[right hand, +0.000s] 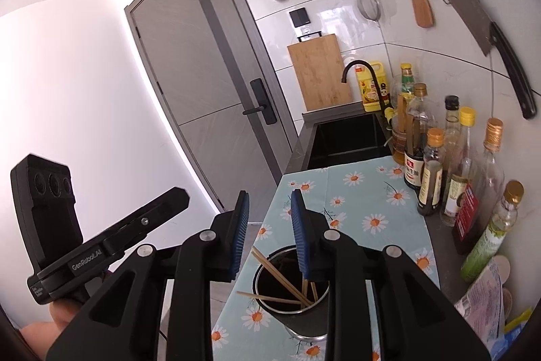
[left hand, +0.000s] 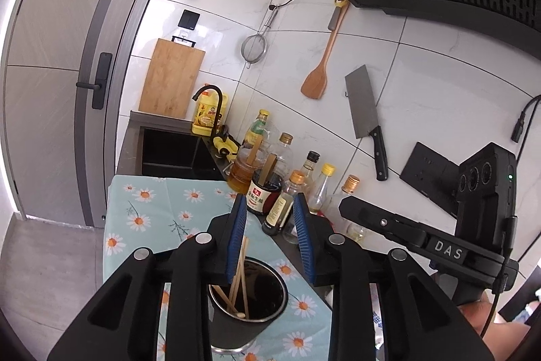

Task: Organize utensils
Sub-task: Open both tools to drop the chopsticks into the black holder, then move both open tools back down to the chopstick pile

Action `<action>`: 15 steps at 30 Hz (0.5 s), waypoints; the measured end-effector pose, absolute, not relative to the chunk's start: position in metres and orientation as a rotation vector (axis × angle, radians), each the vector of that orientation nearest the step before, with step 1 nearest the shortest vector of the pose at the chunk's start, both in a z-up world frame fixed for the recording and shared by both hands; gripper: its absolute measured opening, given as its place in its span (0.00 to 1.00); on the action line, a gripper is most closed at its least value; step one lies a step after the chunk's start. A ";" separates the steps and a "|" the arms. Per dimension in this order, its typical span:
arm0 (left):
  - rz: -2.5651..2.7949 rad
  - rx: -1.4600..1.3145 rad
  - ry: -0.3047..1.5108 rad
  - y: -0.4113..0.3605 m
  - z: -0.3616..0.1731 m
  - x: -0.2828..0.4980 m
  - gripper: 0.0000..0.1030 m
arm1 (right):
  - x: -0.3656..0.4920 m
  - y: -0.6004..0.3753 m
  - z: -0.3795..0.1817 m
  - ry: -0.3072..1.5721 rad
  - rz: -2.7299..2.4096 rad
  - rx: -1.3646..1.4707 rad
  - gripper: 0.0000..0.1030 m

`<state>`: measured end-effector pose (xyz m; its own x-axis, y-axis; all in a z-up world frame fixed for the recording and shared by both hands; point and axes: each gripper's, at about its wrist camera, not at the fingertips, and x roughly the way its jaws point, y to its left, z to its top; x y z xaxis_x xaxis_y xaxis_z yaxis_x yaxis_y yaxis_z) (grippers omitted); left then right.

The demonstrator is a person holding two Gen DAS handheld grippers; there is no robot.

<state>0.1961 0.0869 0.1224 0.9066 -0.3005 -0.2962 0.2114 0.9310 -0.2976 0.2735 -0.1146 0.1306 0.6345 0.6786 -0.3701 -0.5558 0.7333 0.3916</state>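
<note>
Daisy tablecloth (left hand: 152,212), chopstick holder (left hand: 247,310) below left claw (left hand: 270,225)

The left wrist view looks forward and slightly downward along the left gripper (left hand: 270,239), close above the metal holder (left hand: 248,303) at 6 o'clock, facing the tiled wall (left hand: 422,83) and the sink (left hand: 175,151) at 10 o'clock. The right wrist view looks along the right gripper (right hand: 270,232) from just beside it, facing the door (right hand: 209,83) at 12 o'clock. Both views share the holder, the floral cloth (left hand: 152,208) on the bench, the bottles (right hand: 436,171), the cutting board (right hand: 319,73) and the hanging cleaver (left hand: 365,110). Each view catches the other gripper's camera at its edge.
</note>
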 end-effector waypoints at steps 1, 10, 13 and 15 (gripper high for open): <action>-0.266 -0.260 0.348 0.086 0.122 0.193 0.27 | 0.272 -0.116 0.129 0.534 0.713 0.256 0.27; -0.286 -0.227 0.450 0.080 0.098 0.159 0.27 | 0.244 -0.127 0.104 0.621 0.684 0.248 0.29; -0.277 -0.215 0.473 0.082 0.088 0.149 0.27 | 0.237 -0.131 0.093 0.663 0.687 0.262 0.29; -0.272 -0.221 0.489 0.084 0.083 0.144 0.27 | 0.235 -0.133 0.087 0.694 0.689 0.279 0.29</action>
<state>0.1438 0.0845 0.0832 0.8479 -0.3087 -0.4309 0.2039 0.9403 -0.2725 0.2347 -0.1328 0.0873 0.5613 0.6651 -0.4926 -0.4874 0.7466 0.4528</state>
